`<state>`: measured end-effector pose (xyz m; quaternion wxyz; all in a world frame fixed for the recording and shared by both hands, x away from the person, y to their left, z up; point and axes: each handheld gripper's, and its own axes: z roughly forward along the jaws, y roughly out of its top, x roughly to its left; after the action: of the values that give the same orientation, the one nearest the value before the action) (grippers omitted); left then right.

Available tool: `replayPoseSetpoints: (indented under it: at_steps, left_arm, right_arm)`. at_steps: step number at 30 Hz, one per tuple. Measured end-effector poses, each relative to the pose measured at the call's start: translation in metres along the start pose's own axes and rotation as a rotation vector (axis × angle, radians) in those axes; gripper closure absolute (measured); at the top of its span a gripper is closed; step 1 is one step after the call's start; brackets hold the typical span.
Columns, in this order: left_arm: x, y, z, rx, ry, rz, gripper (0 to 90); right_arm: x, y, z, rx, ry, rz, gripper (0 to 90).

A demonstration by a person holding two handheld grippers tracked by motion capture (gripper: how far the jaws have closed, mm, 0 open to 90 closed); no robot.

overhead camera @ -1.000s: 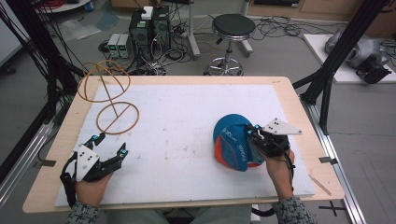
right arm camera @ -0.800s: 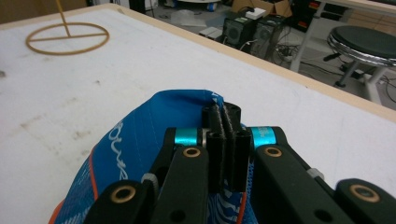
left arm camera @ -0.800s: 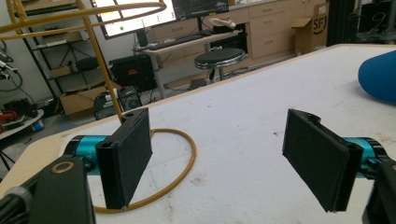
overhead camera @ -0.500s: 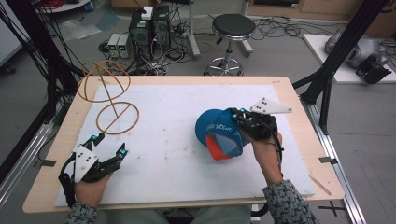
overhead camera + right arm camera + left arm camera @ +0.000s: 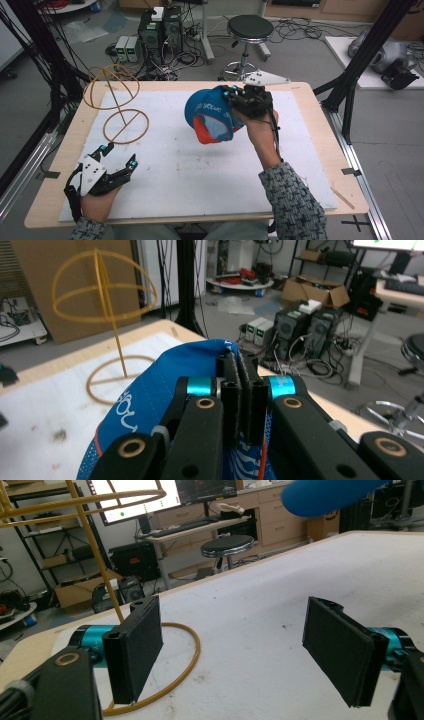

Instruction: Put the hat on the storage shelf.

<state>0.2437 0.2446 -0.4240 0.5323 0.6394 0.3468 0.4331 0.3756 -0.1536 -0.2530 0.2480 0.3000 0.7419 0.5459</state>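
High view shows the right gripper (image 5: pixel 234 102) carrying a blue fabric baseball cap with an orange underside and white lettering (image 5: pixel 211 120) in the air above the middle of the white-covered wooden table (image 5: pixel 200 175), its jaws pressed together on a fold of the cap's cloth; the right gripper view confirms it, with the two black pads nearly meeting and blue fabric (image 5: pixel 165 385) pinched between them. Off to the far left of the table stands a yellow wire hat stand, a round base ring with a thin post and a domed cage on top (image 5: pixel 111 92). My reading is that the cap is headed for that dome. To do it well, keep the pinch firm so the thin cloth does not slip, lift the cap higher than the cage before crossing over, and turn the open underside downward so it can settle over the dome rather than knock the light frame sideways. The left gripper (image 5: pixel 119 160) rests low near the stand's base ring (image 5: pixel 185 675) with its jaws spread wide and nothing between them; it looks well placed to steady that ring if the stand wobbles.
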Motion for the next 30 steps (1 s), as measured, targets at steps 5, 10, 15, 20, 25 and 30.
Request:
replayPoseSetpoints:
  at_steps: [5, 10, 15, 20, 25, 30]
  left_arm:
    - [-0.001, 0.000, 0.000, -0.002, -0.007, 0.000, 24.0]
    - [-0.003, 0.000, 0.001, 0.004, -0.018, 0.004, 24.0]
    - [-0.005, 0.001, 0.003, 0.003, -0.029, 0.007, 24.0]
    - [-0.004, 0.001, 0.003, 0.002, -0.034, 0.005, 24.0]
    - [-0.005, 0.001, 0.004, 0.005, -0.038, -0.001, 24.0]
    - [-0.006, 0.001, 0.005, 0.009, -0.044, 0.002, 24.0]
  right_arm:
    - [0.009, 0.029, 0.017, -0.033, 0.030, -0.009, 88.7]
    - [0.018, 0.056, 0.033, -0.067, 0.069, -0.006, 88.7]
    - [0.030, 0.087, 0.049, -0.118, 0.102, -0.034, 88.7]
    - [0.036, 0.102, 0.059, -0.167, 0.138, -0.051, 88.7]
    - [0.039, 0.115, 0.072, -0.216, 0.179, -0.031, 88.7]
    - [0.046, 0.127, 0.086, -0.248, 0.213, -0.003, 88.7]
